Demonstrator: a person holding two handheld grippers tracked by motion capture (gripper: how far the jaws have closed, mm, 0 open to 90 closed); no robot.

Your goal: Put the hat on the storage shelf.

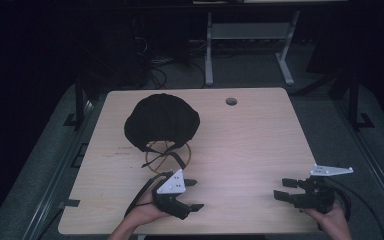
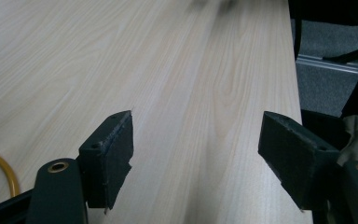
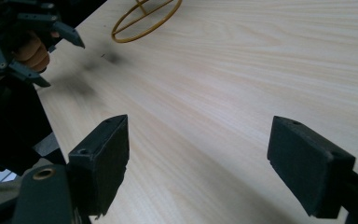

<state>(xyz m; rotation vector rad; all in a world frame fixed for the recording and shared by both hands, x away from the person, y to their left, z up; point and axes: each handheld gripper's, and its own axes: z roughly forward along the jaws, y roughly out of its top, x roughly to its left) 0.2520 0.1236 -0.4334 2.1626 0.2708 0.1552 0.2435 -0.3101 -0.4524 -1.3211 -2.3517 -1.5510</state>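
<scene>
Cap (image 1: 161,120): black, perched on a yellow wire stand (image 1: 169,156); we take the cap as our landmark, on the far-left part of the table (image 1: 250,150).
Stand: we judge it props the cap up for grasping.
Left gripper (image 1: 192,194): just nearside of the cap, jaws released, empty.
Right gripper (image 1: 284,188): well right of the cap, jaws spread, empty.
Unclear: cap's dark folds, dangling strap, stand's upper part hidden.
</scene>
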